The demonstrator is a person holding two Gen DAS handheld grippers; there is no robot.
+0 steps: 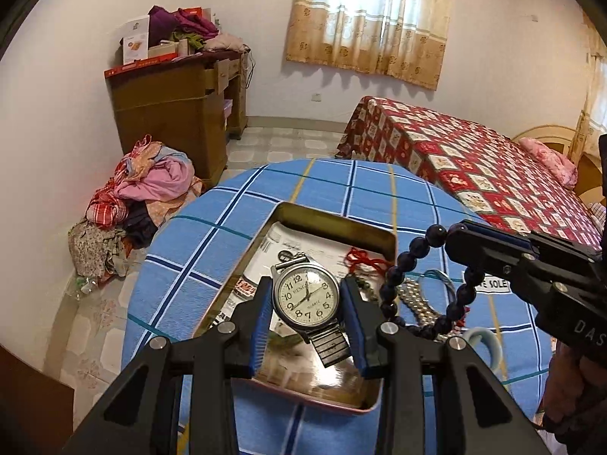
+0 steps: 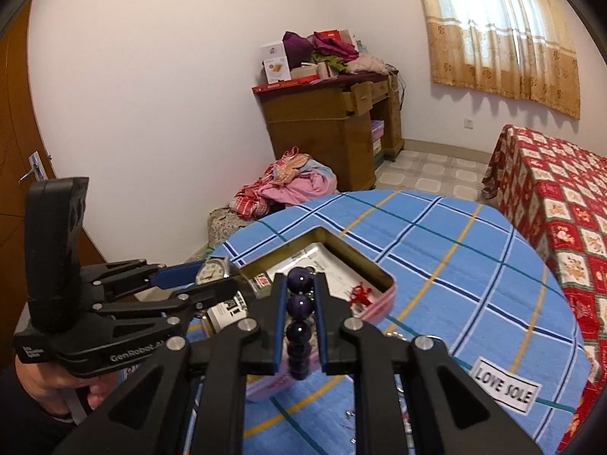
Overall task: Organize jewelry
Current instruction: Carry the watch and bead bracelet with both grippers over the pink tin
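My left gripper (image 1: 308,295) is shut on a silver wristwatch (image 1: 307,295) with a white dial, held above an open metal tin (image 1: 334,220) on the blue checked table. My right gripper (image 2: 299,284) is shut on a dark purple bead bracelet (image 2: 299,305). In the left wrist view the bracelet (image 1: 417,250) hangs as a loop from the right gripper (image 1: 455,235), just right of the tin. The watch (image 2: 212,270) and left gripper (image 2: 227,276) also show in the right wrist view. A red knotted cord (image 1: 364,258) and printed paper (image 1: 288,246) lie inside the tin.
A pearl-like bead strand (image 1: 417,299) and a light blue ring-shaped thing (image 1: 489,345) lie on the table right of the tin, near a "LOVE SOLE" label (image 2: 506,385). A bed with a red cover (image 1: 493,174) stands to the right; a clothes pile (image 1: 140,197) and wooden desk (image 1: 178,113) behind.
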